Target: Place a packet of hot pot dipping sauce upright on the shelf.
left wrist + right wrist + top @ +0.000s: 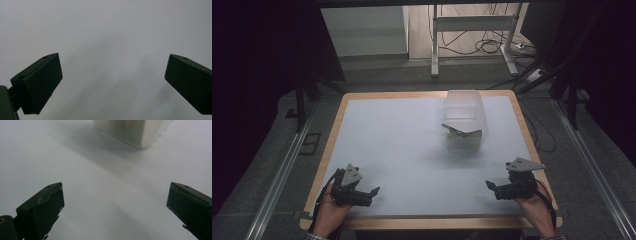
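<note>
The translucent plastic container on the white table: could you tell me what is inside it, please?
Through the frosted wall of the translucent plastic container a dark angular object shows. The cloudy plastic blurs it, so its identity and anything beneath stay unclear.

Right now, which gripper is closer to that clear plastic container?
Right. The right gripper sits just right of and nearer than the clear plastic container; the left gripper is far off left.

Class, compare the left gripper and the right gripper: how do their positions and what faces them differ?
The left gripper sits at the table's near-left, the right gripper at its near-right. The left gripper faces bare surface; the right gripper faces the translucent container. Both are open, holding nothing.
</note>
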